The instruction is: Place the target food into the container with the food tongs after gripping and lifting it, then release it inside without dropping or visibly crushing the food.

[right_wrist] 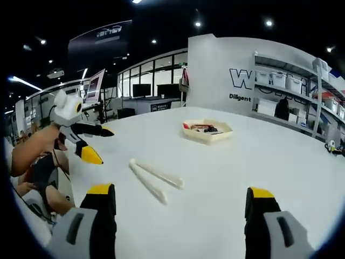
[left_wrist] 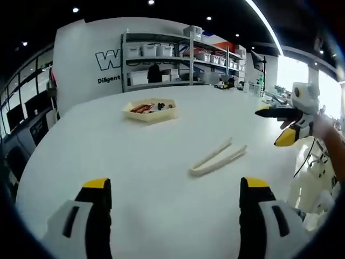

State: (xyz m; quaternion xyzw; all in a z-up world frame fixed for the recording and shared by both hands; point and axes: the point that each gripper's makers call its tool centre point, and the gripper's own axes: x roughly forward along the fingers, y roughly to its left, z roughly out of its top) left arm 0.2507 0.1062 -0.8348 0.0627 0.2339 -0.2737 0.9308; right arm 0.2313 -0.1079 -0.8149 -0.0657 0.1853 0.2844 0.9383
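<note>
The food tongs are lying untouched on the white table, well short of the container holding food, while the left gripper and right gripper are both hovering wide open and empty, so everything is remaining to do.

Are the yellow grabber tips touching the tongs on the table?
Apart. In the left gripper view, bare white table separates the left gripper from the tongs; both grippers are wide open.
</note>
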